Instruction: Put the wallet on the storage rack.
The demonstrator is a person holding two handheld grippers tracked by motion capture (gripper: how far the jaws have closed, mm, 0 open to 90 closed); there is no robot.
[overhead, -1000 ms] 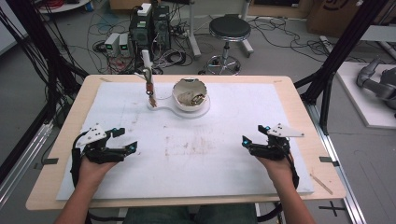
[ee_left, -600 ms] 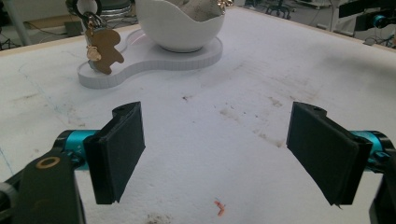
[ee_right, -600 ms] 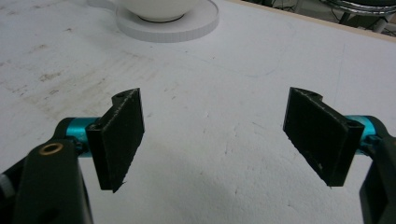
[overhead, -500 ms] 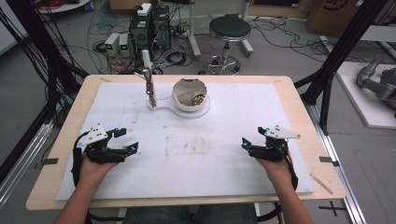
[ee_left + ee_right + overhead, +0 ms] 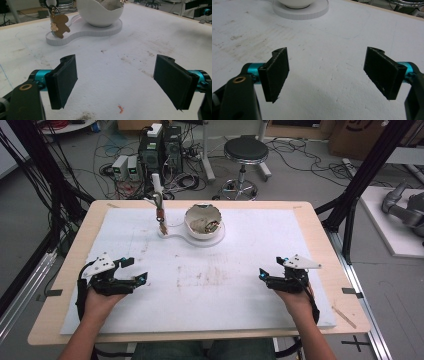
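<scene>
A white bowl (image 5: 204, 220) with small items inside stands on a white figure-eight base (image 5: 176, 236) at the back middle of the table. On the base's small end rises a thin stand (image 5: 159, 200) from which a brown bear-shaped charm (image 5: 60, 26) hangs. My left gripper (image 5: 134, 270) rests low at the front left, open, nothing between its jaws. My right gripper (image 5: 263, 274) sits at the front right, also open and holding nothing. Both point toward the table's middle, well short of the bowl (image 5: 100, 12).
A white foam sheet (image 5: 240, 255) with brown smudges covers the wooden table (image 5: 320, 235). A tiny orange scrap (image 5: 120, 108) lies just ahead of the left gripper. Behind the table stand a stool (image 5: 245, 152), computer boxes (image 5: 160, 150) and cables. Black frame posts flank the table.
</scene>
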